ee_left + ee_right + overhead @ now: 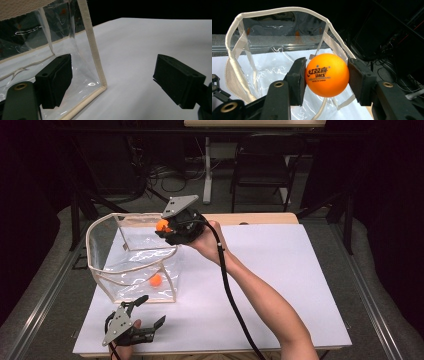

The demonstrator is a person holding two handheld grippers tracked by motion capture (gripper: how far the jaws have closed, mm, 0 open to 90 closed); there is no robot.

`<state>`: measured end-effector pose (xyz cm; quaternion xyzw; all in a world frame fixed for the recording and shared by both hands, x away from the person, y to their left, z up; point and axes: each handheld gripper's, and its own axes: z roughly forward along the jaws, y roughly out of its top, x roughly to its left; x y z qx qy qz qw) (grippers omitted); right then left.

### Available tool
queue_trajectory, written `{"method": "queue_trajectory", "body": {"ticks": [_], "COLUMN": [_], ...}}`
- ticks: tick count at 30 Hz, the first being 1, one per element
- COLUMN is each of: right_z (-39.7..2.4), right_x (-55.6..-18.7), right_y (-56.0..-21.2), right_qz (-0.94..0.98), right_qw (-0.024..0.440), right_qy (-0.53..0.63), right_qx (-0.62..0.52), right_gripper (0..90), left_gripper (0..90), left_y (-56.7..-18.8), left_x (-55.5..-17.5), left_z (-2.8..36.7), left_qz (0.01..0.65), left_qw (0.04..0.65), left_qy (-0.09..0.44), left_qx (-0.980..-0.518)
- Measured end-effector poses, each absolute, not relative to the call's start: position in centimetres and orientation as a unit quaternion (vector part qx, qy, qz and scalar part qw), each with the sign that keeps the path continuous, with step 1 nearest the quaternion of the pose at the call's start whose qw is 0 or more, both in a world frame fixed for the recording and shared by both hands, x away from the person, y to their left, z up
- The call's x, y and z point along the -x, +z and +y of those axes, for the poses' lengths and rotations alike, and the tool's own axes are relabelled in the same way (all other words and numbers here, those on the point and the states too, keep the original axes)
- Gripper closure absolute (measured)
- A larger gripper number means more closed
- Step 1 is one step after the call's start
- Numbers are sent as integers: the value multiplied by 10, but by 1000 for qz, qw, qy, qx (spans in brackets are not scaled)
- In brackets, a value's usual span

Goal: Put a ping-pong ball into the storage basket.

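A clear plastic bag (132, 265) with cream fabric edging stands open on the white table top (280, 270). My right gripper (162, 226) is shut on an orange ping-pong ball (327, 75) and holds it over the bag's far right rim (337, 37). The ball (161, 225) shows between both pads. A second orange ball (156, 280) lies inside the bag on its bottom. My left gripper (152, 311) rests low at the table's near left, open and holding nothing. The bag's near corner (96, 60) stands between its fingers (56, 78).
The white board sits on a grey padded table (370, 285) with metal rails along the sides. A black folding chair (262, 167) and a white table leg (207, 170) stand beyond the far edge. The right gripper's black cable (227, 285) trails along the forearm.
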<state>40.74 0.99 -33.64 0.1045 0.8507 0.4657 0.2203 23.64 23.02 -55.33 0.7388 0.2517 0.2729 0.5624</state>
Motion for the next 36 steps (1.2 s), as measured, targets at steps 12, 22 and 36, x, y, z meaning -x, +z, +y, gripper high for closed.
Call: {"method": "queue_trajectory", "body": {"ticks": [12,22,36], "right_z": [15,20,30], "right_x": [-405,-404,-402], "right_y": [-335,-335,-338], "right_qz": [851,854,857], "right_qw": [221,221,219], "right_qy": [466,462,458], "right_qx": [-100,-95,-88], "right_gripper": [511,511,510], "left_gripper": [157,157,156], "left_y": [-553,-553,-553], "left_x": [-236,-236,-236], "left_z": [230,230,231], "left_qz": [251,252,253], "left_qw": [562,563,563], "left_qy": [273,273,273], "left_qx": [-739,-738,-738]}}
